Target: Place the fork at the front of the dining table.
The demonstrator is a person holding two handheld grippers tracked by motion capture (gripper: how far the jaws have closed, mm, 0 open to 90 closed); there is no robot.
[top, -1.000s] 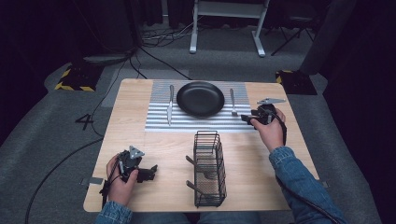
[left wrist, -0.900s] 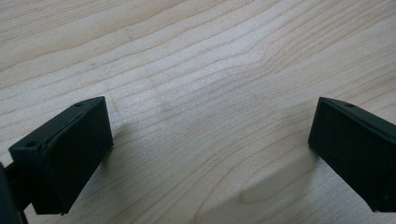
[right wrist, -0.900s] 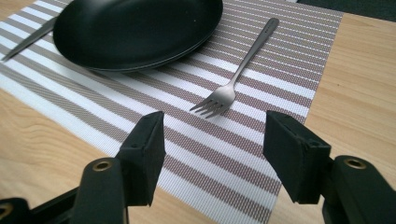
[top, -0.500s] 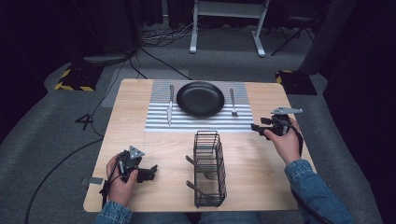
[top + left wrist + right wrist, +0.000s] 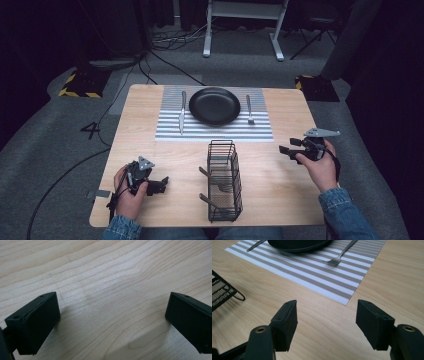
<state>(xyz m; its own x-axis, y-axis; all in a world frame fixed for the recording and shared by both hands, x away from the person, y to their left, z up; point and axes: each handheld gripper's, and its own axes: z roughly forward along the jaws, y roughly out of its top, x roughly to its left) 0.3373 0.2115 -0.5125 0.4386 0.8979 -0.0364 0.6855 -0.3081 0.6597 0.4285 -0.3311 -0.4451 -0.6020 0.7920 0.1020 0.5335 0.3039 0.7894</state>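
Nearest the person, the left gripper [image 5: 162, 183] is resting low over the front left part of the wooden tabletop [image 5: 150, 165], its 2 jaws standing wide apart with nothing but bare wood between them, as the left gripper view is showing. Just to its right, the black wire basket [image 5: 223, 181] is standing near the front middle of the tabletop, with a few pieces of cutlery lying inside it. Farther right, the right gripper [image 5: 283, 150] is hovering near the right edge, pointing leftward, well apart from the basket; its jaws have just been opening and are standing apart with nothing between them. In the right gripper view the corner of the striped placemat [image 5: 317, 272] is lying just ahead of those jaws. Beyond, the placemat is carrying a black plate [image 5: 215, 105] at its centre, with a knife [image 5: 182, 111] lying at the plate's left and a fork [image 5: 249, 109] lying at its right, just beside the rim.
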